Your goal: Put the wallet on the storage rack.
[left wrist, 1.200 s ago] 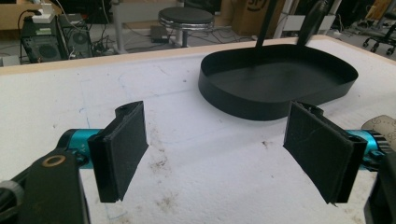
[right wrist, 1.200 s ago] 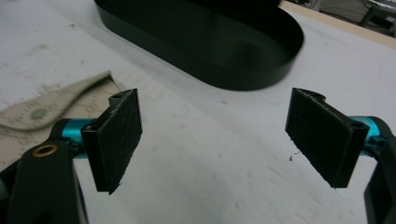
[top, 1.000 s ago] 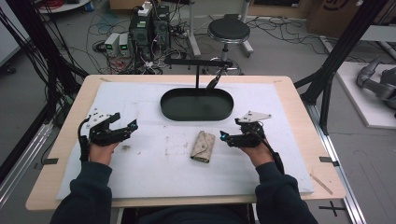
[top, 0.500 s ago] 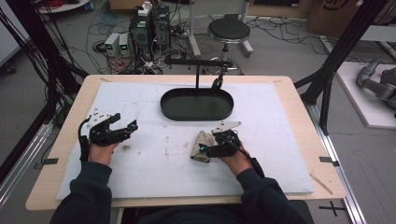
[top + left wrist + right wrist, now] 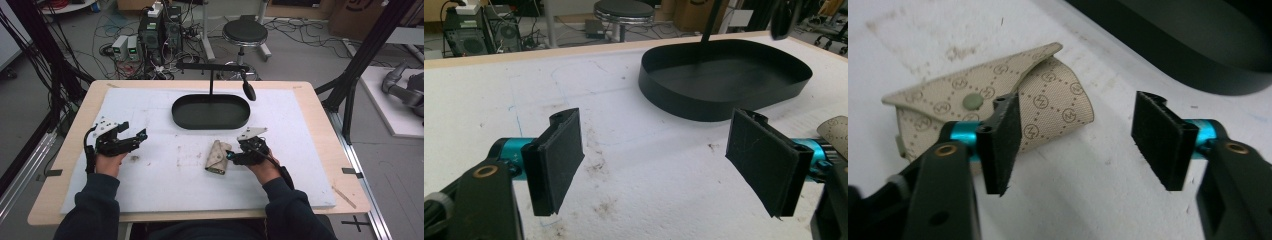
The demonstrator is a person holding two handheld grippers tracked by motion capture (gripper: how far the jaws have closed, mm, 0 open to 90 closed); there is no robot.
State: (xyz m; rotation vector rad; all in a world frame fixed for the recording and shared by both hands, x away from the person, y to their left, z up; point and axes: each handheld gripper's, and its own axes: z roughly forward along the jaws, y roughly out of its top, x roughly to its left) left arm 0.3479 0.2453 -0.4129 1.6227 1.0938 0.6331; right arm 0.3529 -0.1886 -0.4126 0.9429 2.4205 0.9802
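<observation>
Woven beige cloth pouch (image 5: 998, 107), matt black tray (image 5: 724, 80), stained rough white foam mat (image 5: 165, 165), wooden table (image 5: 320, 120).

Black oval tray (image 5: 210, 111) on white mat (image 5: 165, 175), round stool (image 5: 245, 33) beyond table; computer boxes (image 5: 160, 30), floor cables

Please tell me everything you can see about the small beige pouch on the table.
The pouch is a small beige case of fabric-like material with a printed diamond monogram pattern. Its pointed flap is closed, with a greenish snap button. It lies flat on the white mat, in front of the black tray. The open right gripper is beside it; contact is unclear.
</observation>
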